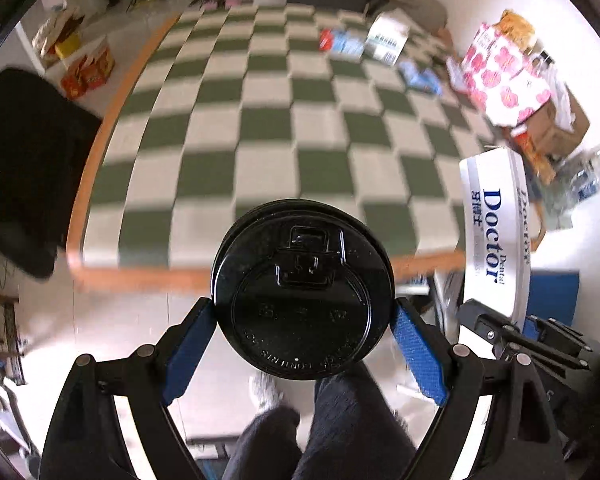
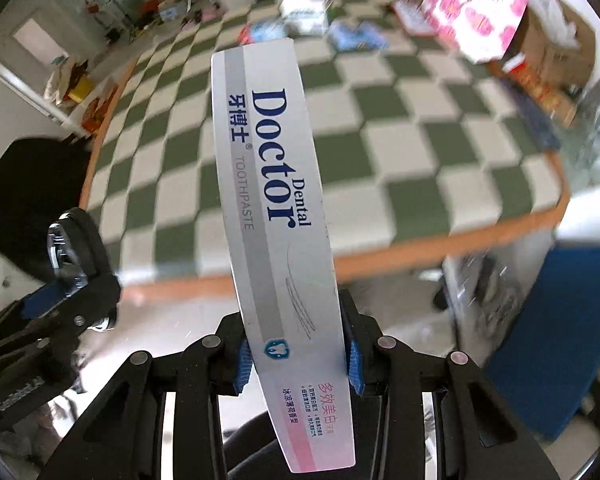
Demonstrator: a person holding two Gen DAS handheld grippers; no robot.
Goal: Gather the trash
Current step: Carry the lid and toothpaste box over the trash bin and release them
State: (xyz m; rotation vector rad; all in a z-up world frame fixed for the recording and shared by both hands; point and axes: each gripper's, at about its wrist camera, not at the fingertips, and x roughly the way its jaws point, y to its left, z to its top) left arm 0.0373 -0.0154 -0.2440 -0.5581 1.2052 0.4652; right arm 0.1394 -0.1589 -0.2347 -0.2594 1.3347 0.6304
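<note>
My left gripper (image 1: 303,322) is shut on a cup with a black plastic lid (image 1: 303,288), its blue pads pressing both sides, held in the air above the floor. My right gripper (image 2: 298,354) is shut on a long white "Dental Doctor" toothpaste box (image 2: 276,184) that points forward and up. The same box (image 1: 496,232) shows at the right of the left wrist view, with the right gripper's body below it. The left gripper's body (image 2: 60,280) shows at the left of the right wrist view. Both views are motion-blurred.
A green-and-white checkered mat (image 1: 284,120) with an orange border covers the floor ahead. Boxes, blue packets and a pink-flowered bag (image 1: 500,76) lie along its far right. A black bag (image 1: 24,168) stands at the left, a blue bin (image 2: 556,332) at the right. The person's legs (image 1: 332,420) are below.
</note>
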